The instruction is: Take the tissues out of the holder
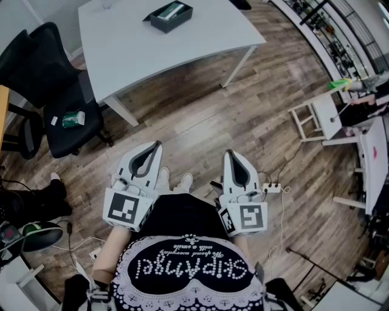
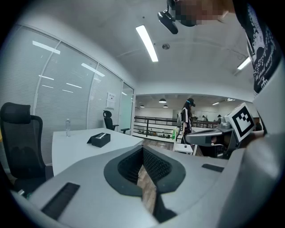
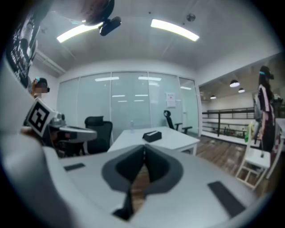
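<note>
Far left in the head view, around nine to ten o'clock: a black office chair (image 1: 48, 85) with a small green packet (image 1: 73, 118) on its seat.

Up at twelve o'clock: a white table (image 1: 140, 54) bearing the dark tissue holder (image 1: 171, 16), pale tissues (image 1: 172, 10) showing through its open top. Sits near the table's far edge, well apart from both grippers, untouched.

Low at seven o'clock: the left gripper (image 1: 156, 146), held close to the body above the wooden floor (image 1: 200, 115) and pointing toward the table. In its own view, fully closed, ribbed pads (image 2: 156, 164) meeting at the tips, gripping nothing; only floorboards visible through the gap lower down. Faces the holder from afar, at ten o'clock beyond the jaws.

Between the two grippers, at six o'clock: the person's shoes (image 1: 163, 177).

Low at five o'clock: the right gripper (image 1: 230, 154), alongside the left one. Likewise pressed together tip to tip in its own view, empty, with the holder straight ahead at twelve o'clock on the table.

At four o'clock, near the right gripper: a white power strip (image 1: 273, 188) with its cable on the floor. Farther right, at three o'clock: a small white stand (image 1: 316, 118).
</note>
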Action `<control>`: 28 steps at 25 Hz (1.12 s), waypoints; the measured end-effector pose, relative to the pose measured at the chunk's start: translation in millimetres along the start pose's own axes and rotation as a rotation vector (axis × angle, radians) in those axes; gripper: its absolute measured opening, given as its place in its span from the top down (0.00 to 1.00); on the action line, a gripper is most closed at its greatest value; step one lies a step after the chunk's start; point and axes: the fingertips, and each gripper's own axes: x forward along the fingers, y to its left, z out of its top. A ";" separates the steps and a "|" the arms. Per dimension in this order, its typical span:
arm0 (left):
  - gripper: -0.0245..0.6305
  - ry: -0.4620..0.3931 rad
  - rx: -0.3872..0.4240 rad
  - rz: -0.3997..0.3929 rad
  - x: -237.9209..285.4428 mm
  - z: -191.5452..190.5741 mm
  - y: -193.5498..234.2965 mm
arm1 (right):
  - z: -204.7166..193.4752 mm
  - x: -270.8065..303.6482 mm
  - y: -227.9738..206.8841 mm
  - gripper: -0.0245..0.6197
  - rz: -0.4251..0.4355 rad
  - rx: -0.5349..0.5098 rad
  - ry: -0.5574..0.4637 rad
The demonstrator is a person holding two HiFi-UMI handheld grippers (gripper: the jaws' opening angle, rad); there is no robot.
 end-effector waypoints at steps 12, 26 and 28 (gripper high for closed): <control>0.93 -0.028 0.009 0.068 4.1 5.9 -15.3 | -2.4 -10.6 -19.8 0.91 0.017 -0.015 -0.007; 0.93 -0.085 0.012 0.131 14.8 13.1 -30.1 | -15.1 -21.3 -60.4 0.91 0.026 0.067 -0.009; 0.93 -0.075 -0.004 0.140 17.7 11.0 -23.1 | -18.0 -17.1 -67.5 0.91 0.015 0.081 0.003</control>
